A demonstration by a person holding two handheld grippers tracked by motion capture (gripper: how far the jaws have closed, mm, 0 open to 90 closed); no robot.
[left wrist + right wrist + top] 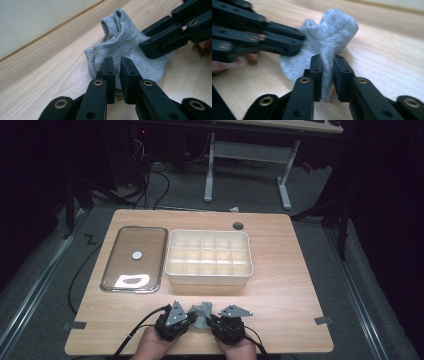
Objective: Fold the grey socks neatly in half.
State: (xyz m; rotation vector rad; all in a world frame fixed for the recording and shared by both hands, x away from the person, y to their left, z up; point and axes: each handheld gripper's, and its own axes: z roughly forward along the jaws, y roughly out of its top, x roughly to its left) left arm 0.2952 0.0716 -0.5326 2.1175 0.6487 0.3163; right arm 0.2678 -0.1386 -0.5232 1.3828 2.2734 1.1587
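Note:
A small grey sock (202,310) lies crumpled on the wooden table (290,290) near its front edge, between my two grippers. My left gripper (191,318) comes at it from the left and my right gripper (210,320) from the right. In the left gripper view the left gripper (117,62) is shut on the sock's (125,42) near edge, and the right gripper (147,46) bites its far side. In the right gripper view the right gripper (328,59) is shut on a raised fold of the sock (337,27), with the left gripper (295,41) pinching the cloth at upper left.
A white box (208,279) divided into several compartments stands mid-table behind the sock. To its left lies a metal-rimmed glass lid (114,251) with a round knob (137,254). A cable hole (238,225) sits at the table's back edge. The person's hands hold the grippers at the front edge.

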